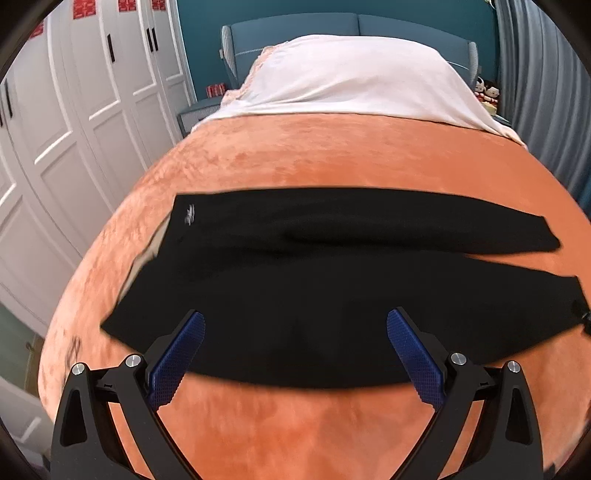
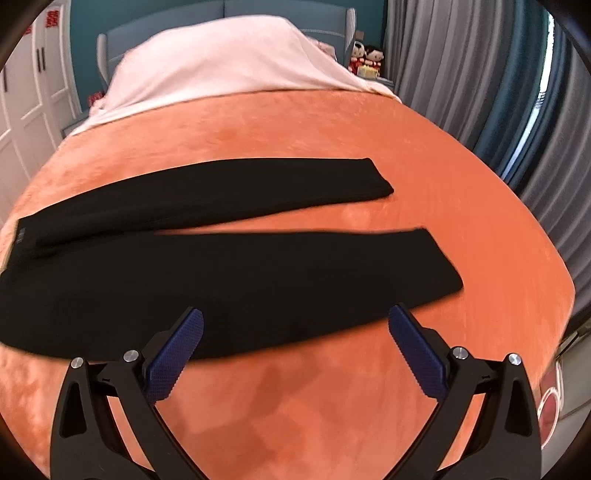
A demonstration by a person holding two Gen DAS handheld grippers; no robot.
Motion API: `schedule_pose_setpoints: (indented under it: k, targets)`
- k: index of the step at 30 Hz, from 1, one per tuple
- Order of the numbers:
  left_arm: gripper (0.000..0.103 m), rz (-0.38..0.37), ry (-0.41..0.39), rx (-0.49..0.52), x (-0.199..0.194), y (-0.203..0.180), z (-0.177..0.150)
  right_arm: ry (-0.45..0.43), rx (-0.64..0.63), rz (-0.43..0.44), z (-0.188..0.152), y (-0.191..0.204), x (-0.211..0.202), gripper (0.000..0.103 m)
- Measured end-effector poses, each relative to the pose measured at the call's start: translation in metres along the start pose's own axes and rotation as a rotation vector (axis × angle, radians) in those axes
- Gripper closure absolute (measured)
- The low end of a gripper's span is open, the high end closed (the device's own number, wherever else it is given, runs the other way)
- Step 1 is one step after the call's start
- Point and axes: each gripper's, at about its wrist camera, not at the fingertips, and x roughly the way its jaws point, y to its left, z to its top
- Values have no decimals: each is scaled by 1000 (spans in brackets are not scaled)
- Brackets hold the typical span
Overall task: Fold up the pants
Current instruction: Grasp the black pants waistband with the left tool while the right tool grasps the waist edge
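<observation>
- Black pants (image 1: pixel 332 295) lie spread flat across the orange blanket (image 1: pixel 332 155) on the bed, waistband to the left, both legs running out to the right.
- Seen from the right wrist, the far leg (image 2: pixel 258 184) and the near leg (image 2: pixel 277 273) are parted by a narrow wedge of blanket that widens toward the cuffs.
- A small pale logo (image 1: pixel 189 215) sits near the far corner of the waistband; a strip of lighter lining shows along the waist edge.
- The cloth looks soft, light and limp, probably a knit. It should drape and sag when lifted, and may drag on the plush blanket rather than slide.
- Good places to take hold, in my judgement: the near corner of the waistband for one side and the near leg's cuff for the other, pinching both layers of the near edge so the near leg can be carried over onto the far one.
- The left gripper (image 1: pixel 295 321) hovers over the near edge of the pants toward the waist end, its blue fingers (image 1: pixel 177 362) spread wide and holding nothing.
- The right gripper (image 2: pixel 295 319) hovers over the near leg's near edge, its fingers (image 2: pixel 417 358) also spread wide and empty.
- Beyond the blanket lie a white cover (image 1: pixel 351 74), a blue headboard (image 1: pixel 295 29), white wardrobe doors (image 1: pixel 74 110) on the left and grey curtains (image 2: pixel 480 74) on the right.
</observation>
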Motion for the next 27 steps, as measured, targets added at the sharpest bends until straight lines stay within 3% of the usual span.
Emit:
schedule_pose_setpoints:
  k: [4, 7, 9, 16, 21, 25, 27]
  targets:
    - [6, 90, -14, 103, 52, 7, 34, 10, 4, -14, 49, -28, 63, 5]
    - [5, 133, 13, 127, 90, 20, 57, 35, 7, -26, 84, -44, 110, 5]
    - [5, 120, 33, 119, 111, 32, 70, 60, 19, -37, 107, -54, 141, 5]
    - [5, 181, 80, -2, 186, 93, 115, 125, 115, -4, 174, -94, 227, 5]
    - [5, 207, 123, -30, 233, 136, 141, 172, 116, 18, 199, -105, 270, 5]
    - [5, 230, 135, -81, 260, 172, 155, 231, 120, 9, 198, -108, 300, 5]
    - [5, 242, 157, -94, 275, 187, 161, 216, 145, 27, 195, -110, 305, 5]
